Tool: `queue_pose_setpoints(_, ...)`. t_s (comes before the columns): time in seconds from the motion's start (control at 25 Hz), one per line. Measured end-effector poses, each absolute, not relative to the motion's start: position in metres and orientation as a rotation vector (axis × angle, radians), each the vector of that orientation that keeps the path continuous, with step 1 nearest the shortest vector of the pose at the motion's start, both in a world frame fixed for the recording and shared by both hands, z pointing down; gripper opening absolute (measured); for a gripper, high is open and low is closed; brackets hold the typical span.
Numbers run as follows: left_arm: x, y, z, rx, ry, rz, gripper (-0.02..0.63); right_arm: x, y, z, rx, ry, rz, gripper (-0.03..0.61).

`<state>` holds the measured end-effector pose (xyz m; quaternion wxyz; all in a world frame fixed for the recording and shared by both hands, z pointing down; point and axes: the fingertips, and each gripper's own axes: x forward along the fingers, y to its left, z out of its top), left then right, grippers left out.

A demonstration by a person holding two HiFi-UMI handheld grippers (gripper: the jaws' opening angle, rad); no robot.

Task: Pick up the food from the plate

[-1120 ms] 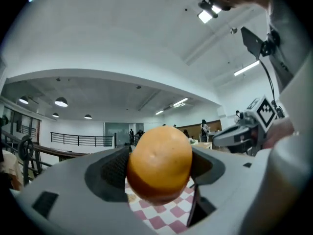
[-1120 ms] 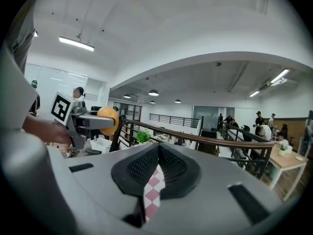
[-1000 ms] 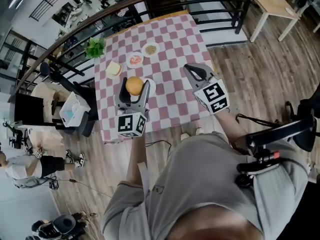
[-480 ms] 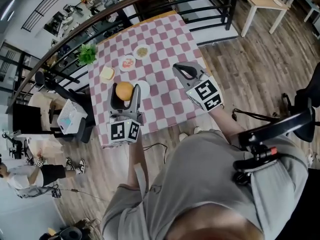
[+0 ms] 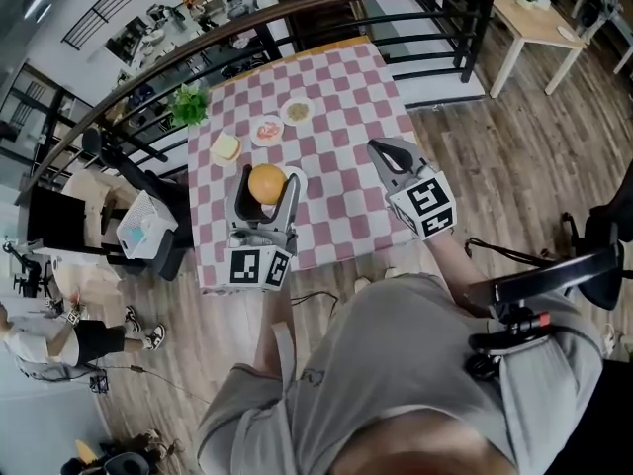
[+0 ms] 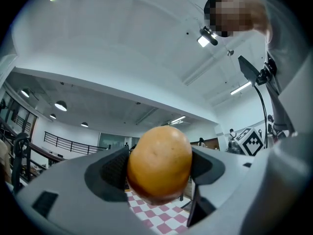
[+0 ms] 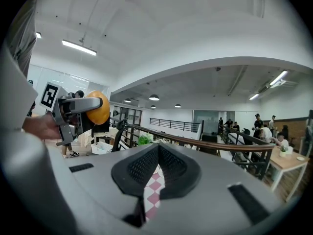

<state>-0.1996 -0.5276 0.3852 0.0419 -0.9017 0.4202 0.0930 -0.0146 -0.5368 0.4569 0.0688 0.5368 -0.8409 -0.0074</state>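
Food: bun-like round item [image 6: 159, 163], orange-brown, smooth skin w/ darker lower rim; can't tell if real or toy.
Location: in L tongs [image 5: 268, 178], above and just left of white plate [image 5: 298, 177]. Checked bench [image 5: 336, 97] shows under it in L gripper view, so judged clear of plate.
L tongs state: clamped on the food across its widest part, a ribbed pad on each side.
R tongs [image 7: 158, 148] state: pads together, nothing between.
Handling (judgement): prob. light; a rounded, smooth surface could roll or slip out of flat pads. If real bread, soft, so it dents under a hard squeeze. Best hold: at the equator, as now, moderate force.
L pose: pointed away from the person, tilted up; its cam sees mostly ceiling.
R pose: well right of plate, over bench nr its near edge, roughly level, idle.
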Motion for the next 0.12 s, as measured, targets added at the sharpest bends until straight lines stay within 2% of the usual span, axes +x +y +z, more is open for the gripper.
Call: queue_pose_setpoints(0.12, -0.2013, -0.5240, 0.3956, -2.784, 1.291, 0.258, 0.357, -0.0157, -0.5292, 0.4627, 1.620, -2.524, -0.006, 0.014)
